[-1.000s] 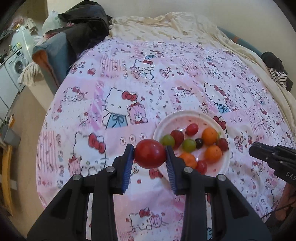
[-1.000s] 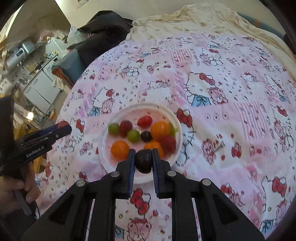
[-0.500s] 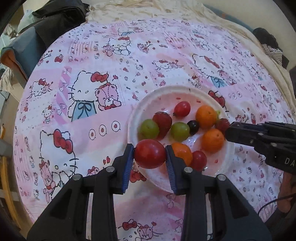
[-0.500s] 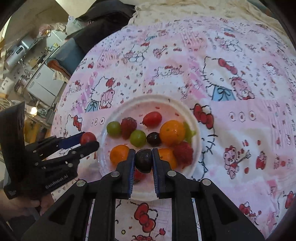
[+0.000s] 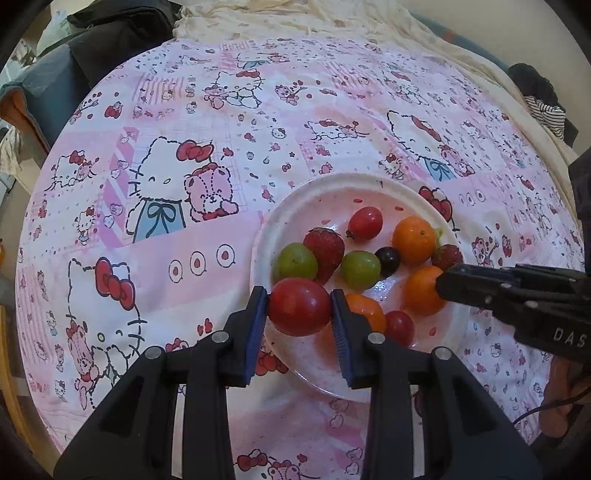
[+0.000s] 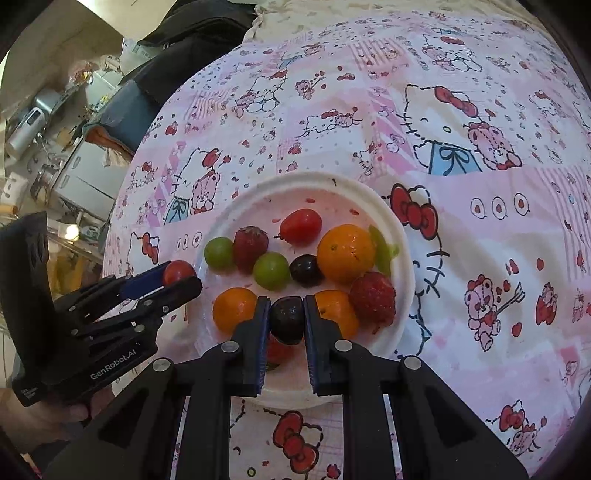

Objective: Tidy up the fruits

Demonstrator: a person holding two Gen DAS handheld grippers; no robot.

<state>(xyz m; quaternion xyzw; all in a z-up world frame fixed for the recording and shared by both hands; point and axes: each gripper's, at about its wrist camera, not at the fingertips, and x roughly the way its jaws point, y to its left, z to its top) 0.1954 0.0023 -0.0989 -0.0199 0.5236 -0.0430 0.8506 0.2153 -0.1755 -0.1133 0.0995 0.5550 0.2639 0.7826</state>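
A white plate (image 5: 295,206) (image 6: 388,221) on a pink cartoon bedspread holds several fruits: green grapes (image 5: 360,269), strawberries (image 5: 325,249), oranges (image 5: 413,240), small tomatoes and a dark grape (image 6: 306,270). My left gripper (image 5: 299,312) is shut on a red cherry tomato (image 5: 299,312) over the plate's near-left rim. My right gripper (image 6: 286,320) is shut on a dark grape (image 6: 286,320) just above the plate's near side. In the right wrist view the left gripper (image 6: 177,275) with its tomato (image 6: 178,271) shows at the plate's left edge.
The pink bedspread (image 5: 184,147) covers a bed; a cream blanket (image 5: 295,22) lies at its far end. Dark clothes and a bag (image 5: 110,44) sit at the far left corner. A hand (image 6: 40,417) holds the left gripper. Cabinets and clutter (image 6: 55,140) stand beyond the bed's left edge.
Both grippers have come down and closer to the plate, each still gripping its fruit. The plate now looks larger in both views.
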